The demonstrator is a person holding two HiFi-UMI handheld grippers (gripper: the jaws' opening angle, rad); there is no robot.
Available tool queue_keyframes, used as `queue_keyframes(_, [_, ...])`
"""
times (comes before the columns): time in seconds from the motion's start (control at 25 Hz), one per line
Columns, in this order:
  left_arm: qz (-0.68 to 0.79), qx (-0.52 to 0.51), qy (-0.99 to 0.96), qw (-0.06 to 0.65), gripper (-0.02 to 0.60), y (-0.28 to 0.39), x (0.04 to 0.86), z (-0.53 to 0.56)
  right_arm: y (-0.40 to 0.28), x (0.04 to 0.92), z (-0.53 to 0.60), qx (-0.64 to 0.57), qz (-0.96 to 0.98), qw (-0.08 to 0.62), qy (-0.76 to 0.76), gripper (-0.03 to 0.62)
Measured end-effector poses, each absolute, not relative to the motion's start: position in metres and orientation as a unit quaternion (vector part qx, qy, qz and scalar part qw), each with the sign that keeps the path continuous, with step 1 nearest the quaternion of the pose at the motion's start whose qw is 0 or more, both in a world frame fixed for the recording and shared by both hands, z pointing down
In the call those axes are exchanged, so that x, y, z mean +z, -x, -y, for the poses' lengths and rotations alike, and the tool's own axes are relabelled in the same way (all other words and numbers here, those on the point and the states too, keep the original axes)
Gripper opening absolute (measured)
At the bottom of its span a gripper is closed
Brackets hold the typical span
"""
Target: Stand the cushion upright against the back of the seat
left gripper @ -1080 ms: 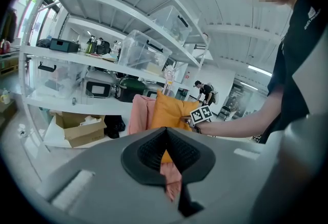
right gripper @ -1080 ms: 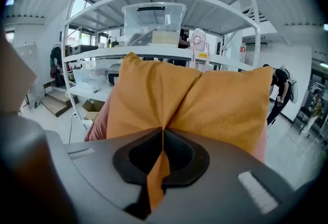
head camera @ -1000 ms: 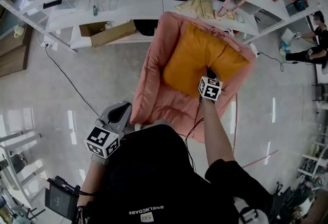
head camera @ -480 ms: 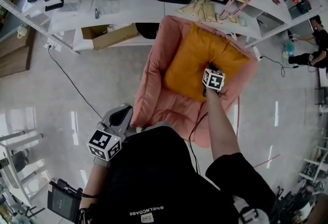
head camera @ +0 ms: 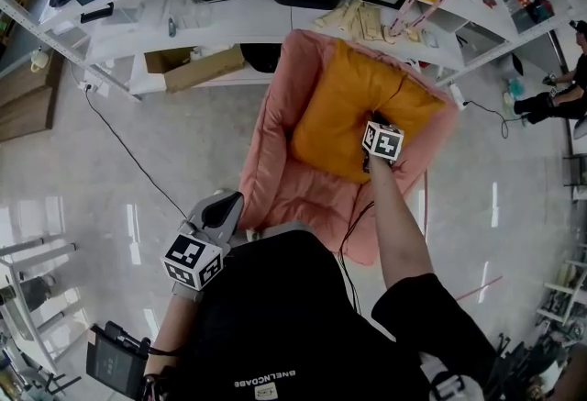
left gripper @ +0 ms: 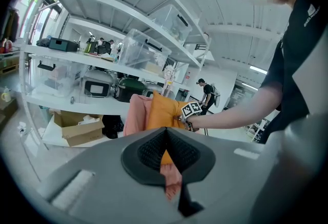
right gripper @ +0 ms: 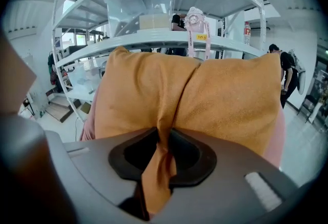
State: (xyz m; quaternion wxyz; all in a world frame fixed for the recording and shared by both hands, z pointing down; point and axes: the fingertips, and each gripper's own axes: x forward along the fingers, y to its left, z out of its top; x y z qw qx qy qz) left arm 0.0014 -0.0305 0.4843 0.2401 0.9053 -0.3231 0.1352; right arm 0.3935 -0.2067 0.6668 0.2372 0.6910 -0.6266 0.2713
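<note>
The orange cushion (head camera: 353, 105) leans against the back of the pink armchair (head camera: 275, 151). My right gripper (head camera: 377, 122) is at the cushion's lower right part. In the right gripper view the cushion (right gripper: 215, 100) fills the frame, and a gathered fold of its fabric is pinched between the jaws of the right gripper (right gripper: 160, 155). Those jaws have just been opening, with the fold still between them. My left gripper (head camera: 226, 203) hangs beside the chair's front left corner, shut on nothing (left gripper: 165, 155). From there I see the cushion (left gripper: 161, 110) and the chair (left gripper: 135, 114) ahead.
White shelving (head camera: 229, 18) runs behind the armchair, with a cardboard box (head camera: 188, 61) on its lowest level and a clear bin (right gripper: 141, 7) higher up. A black cable (head camera: 128, 151) crosses the glossy floor at left. A person (head camera: 555, 92) is at the far right.
My right gripper has moved a little further onto the cushion toward the chair's back, then stopped. The cushion stands slightly more against the backrest. The left gripper has barely moved.
</note>
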Motion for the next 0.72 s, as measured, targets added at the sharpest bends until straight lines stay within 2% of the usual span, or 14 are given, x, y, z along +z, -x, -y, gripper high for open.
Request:
queue_keyframes(0.12, [0.318, 0.131, -0.907, 0.245, 0.018, -0.005, 0.485, 0.027, -0.391, 0.656, 0.198, 0.277, 0.644, 0.218, -0.679, 0.112])
queue_keyframes(0.36, [0.278, 0.128, -0.919, 0.249, 0.018, -0.026, 0.489, 0.025, -0.388, 0.631, 0.171, 0.27, 0.661, 0.202, -0.67, 0.118])
queue_keyframes(0.56, [0.223, 0.132, -0.934, 0.248, 0.018, -0.045, 0.486, 0.033, -0.392, 0.583, 0.143, 0.266, 0.652, 0.1, -0.703, 0.079])
queue_keyframes(0.72, [0.176, 0.135, -0.945, 0.24, 0.018, -0.054, 0.479, 0.049, -0.379, 0.549, 0.106, 0.253, 0.644, 0.061, -0.72, 0.028])
